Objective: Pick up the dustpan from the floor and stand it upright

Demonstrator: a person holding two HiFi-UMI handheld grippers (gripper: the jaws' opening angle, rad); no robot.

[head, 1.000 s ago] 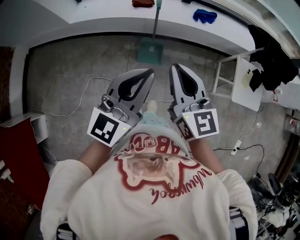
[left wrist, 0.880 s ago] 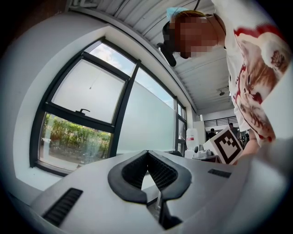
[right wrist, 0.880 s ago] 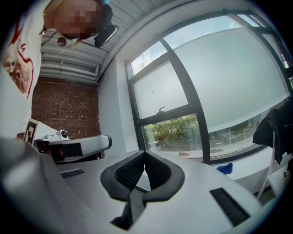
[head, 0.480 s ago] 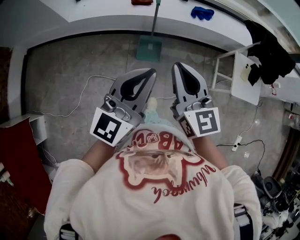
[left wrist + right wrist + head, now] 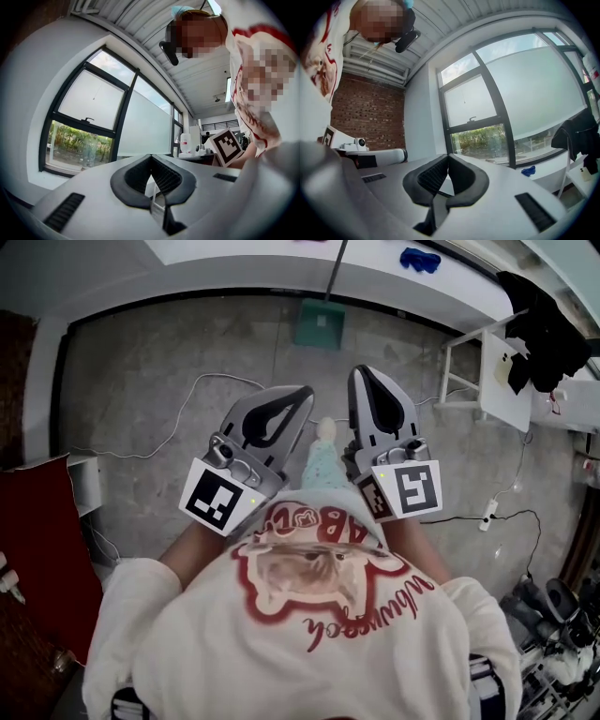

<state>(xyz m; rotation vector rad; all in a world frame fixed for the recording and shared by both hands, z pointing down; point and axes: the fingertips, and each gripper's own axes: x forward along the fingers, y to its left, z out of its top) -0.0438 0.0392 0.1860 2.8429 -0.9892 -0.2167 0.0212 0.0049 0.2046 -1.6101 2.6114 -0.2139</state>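
A teal dustpan (image 5: 319,324) rests on the grey floor at the foot of the white ledge (image 5: 234,263), and its long handle (image 5: 335,268) runs up against that ledge. In the head view both grippers are held level in front of the person's chest, well short of the dustpan. My left gripper (image 5: 302,393) is shut with nothing in it, and so is my right gripper (image 5: 361,373). The left gripper view shows its jaw tips (image 5: 151,157) meeting against a window. In the right gripper view the tips (image 5: 448,156) meet too. The dustpan shows in neither gripper view.
A white stool frame (image 5: 487,362) with black cloth (image 5: 553,324) over it stands right of the dustpan. Blue gloves (image 5: 419,259) lie on the ledge. A white cable (image 5: 187,418) and a power strip (image 5: 487,514) lie on the floor. A red cabinet (image 5: 37,549) is at left.
The person has stepped along the floor, carrying both grippers with them. The dustpan now sits a little higher and further right in the head view. Both grippers stayed shut.
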